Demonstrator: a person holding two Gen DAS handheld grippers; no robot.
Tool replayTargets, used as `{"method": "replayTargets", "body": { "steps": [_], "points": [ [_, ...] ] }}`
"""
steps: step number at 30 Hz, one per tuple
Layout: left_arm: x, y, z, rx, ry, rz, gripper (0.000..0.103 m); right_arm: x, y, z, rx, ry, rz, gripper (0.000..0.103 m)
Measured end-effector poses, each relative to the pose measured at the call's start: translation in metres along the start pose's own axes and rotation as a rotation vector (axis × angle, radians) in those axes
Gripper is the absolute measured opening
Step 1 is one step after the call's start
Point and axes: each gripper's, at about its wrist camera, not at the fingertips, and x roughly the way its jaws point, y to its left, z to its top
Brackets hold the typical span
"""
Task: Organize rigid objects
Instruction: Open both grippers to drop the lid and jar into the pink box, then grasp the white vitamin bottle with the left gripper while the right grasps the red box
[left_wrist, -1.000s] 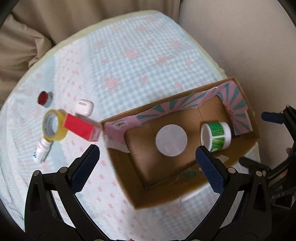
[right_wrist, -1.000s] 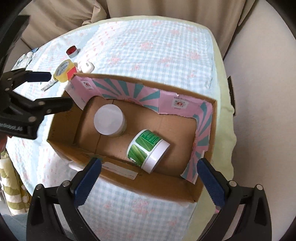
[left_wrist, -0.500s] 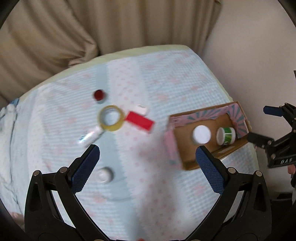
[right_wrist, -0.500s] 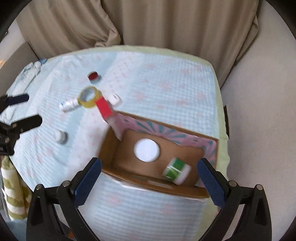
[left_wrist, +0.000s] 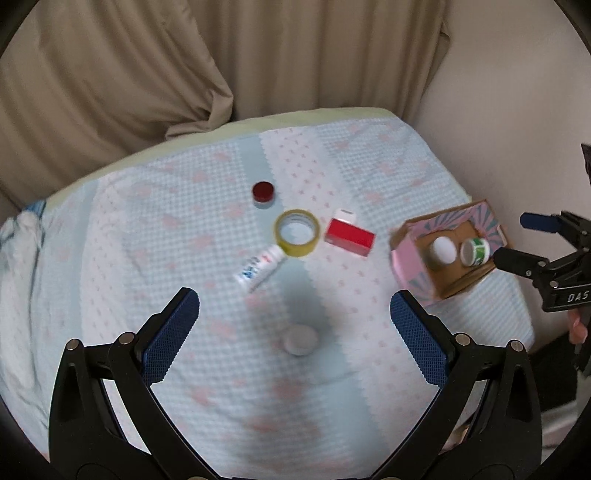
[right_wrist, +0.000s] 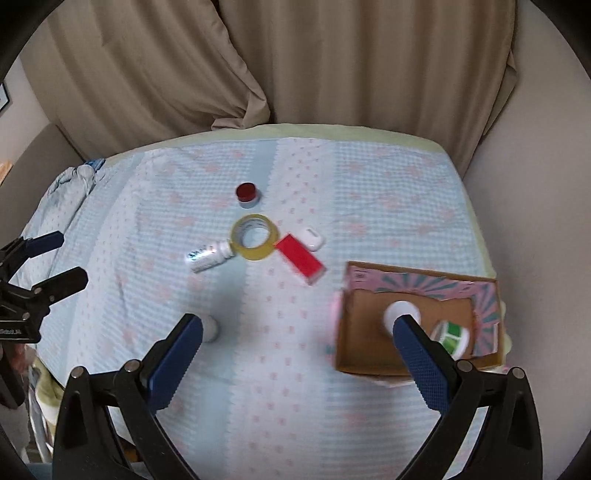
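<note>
A cardboard box (left_wrist: 408, 266) (right_wrist: 343, 343) with pink patterned flaps stands at the table's right side, holding a white-lidded jar (left_wrist: 443, 249) (right_wrist: 397, 312) and a green-labelled jar (left_wrist: 476, 252) (right_wrist: 452, 338) on its side. On the cloth lie a red cap (left_wrist: 263, 192) (right_wrist: 246, 192), a yellow tape roll (left_wrist: 297, 232) (right_wrist: 253, 237), a red box (left_wrist: 349, 238) (right_wrist: 300, 259), a white case (left_wrist: 343, 214) (right_wrist: 312, 236), a small white bottle (left_wrist: 258, 269) (right_wrist: 208, 256) and a white round jar (left_wrist: 300, 338) (right_wrist: 210, 328). My left gripper (left_wrist: 293, 328) (right_wrist: 55, 258) and right gripper (right_wrist: 297, 350) (left_wrist: 517, 240) are open, empty, high above the table.
A light blue patterned cloth (left_wrist: 184, 240) (right_wrist: 369, 192) covers the table. Beige curtains (left_wrist: 147, 74) (right_wrist: 332, 55) hang behind it. A wall (left_wrist: 498, 110) stands at the right. Crumpled blue-white fabric (left_wrist: 22, 236) (right_wrist: 74, 181) lies at the table's left edge.
Both grippers have pulled up and back from the box, so the whole table now shows. The left view has swung left toward the loose items. Nothing was taken hold of.
</note>
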Motion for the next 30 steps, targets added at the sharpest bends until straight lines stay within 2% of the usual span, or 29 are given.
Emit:
{"method": "replayTargets", "body": {
  "steps": [5,6,11,18,23,27,30],
  "points": [
    [0.034,0.030,0.011,0.061,0.065,0.002,0.103,0.025,0.030,0.012,-0.023,0.023,0.005,0.103],
    [0.049,0.036,0.015,0.078,0.107,-0.001,0.103,0.033,0.033,0.016,-0.035,0.033,0.008,0.103],
    [0.118,0.051,0.027,0.144,0.211,-0.014,0.103,0.080,0.036,0.040,-0.112,0.095,0.030,0.103],
    [0.213,0.055,0.030,0.227,0.330,-0.025,0.103,0.182,0.023,0.077,-0.258,0.244,0.046,0.103],
    [0.280,0.052,0.025,0.287,0.425,-0.016,0.103,0.268,0.019,0.080,-0.369,0.377,0.049,0.100],
    [0.327,0.049,0.016,0.331,0.489,-0.008,0.101,0.319,0.017,0.077,-0.423,0.467,0.051,0.098],
    [0.355,0.046,0.009,0.354,0.531,-0.009,0.099,0.349,0.018,0.072,-0.455,0.523,0.051,0.088]
  ]
}}
